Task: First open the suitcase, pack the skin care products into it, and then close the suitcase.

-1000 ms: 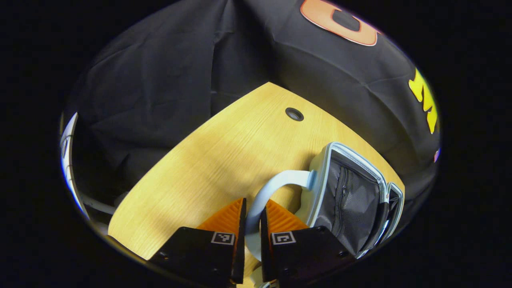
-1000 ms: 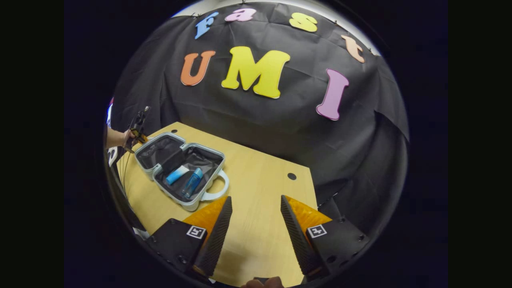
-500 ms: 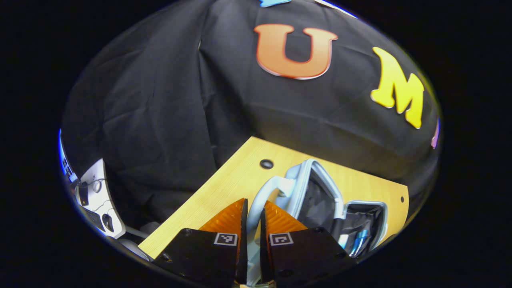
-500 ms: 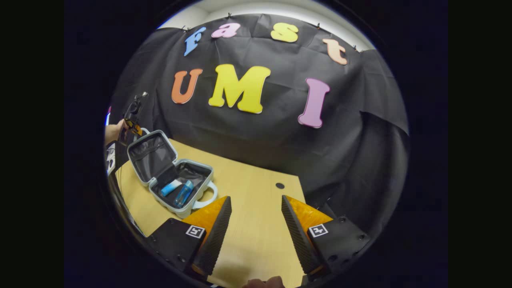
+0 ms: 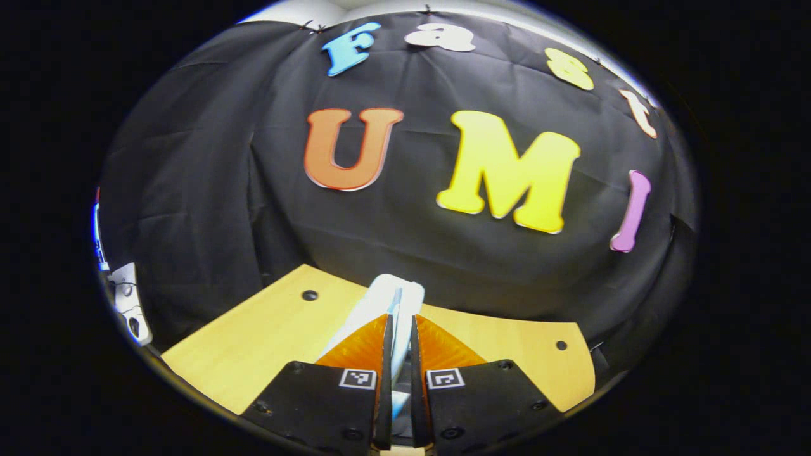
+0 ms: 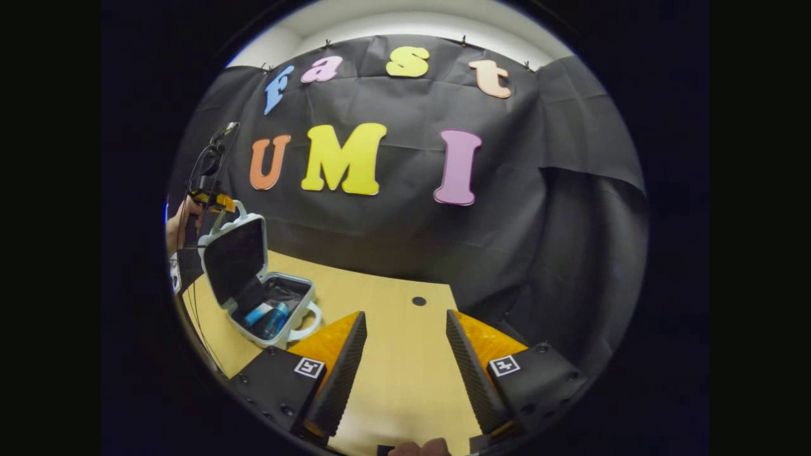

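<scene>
A pale suitcase [image 6: 256, 329] sits at the left of the wooden table [image 6: 393, 380], its lid [image 6: 236, 259] raised nearly upright. Inside the lower half lie a pale blue tube [image 6: 258, 313] and a blue bottle [image 6: 276, 319]. My left gripper [image 5: 398, 345] is shut on the lid's white handle [image 5: 396, 301], and in the right gripper view the left gripper [image 6: 214, 201] and the hand [image 6: 177, 225] holding it are at the top of the lid. My right gripper [image 6: 399, 348] hovers open above the table, well right of the suitcase, with nothing between its fingers.
The table has a cable hole [image 6: 418, 301] near its back edge and another hole [image 5: 310, 295] on the left side. The black cloth wall [image 6: 405, 221] stands close behind the table. White equipment [image 5: 130, 304] sits off the table's left side.
My left gripper has lifted the lid by its handle from lying flat open to nearly upright. The right gripper has drawn back a little and tilted up, staying open.
</scene>
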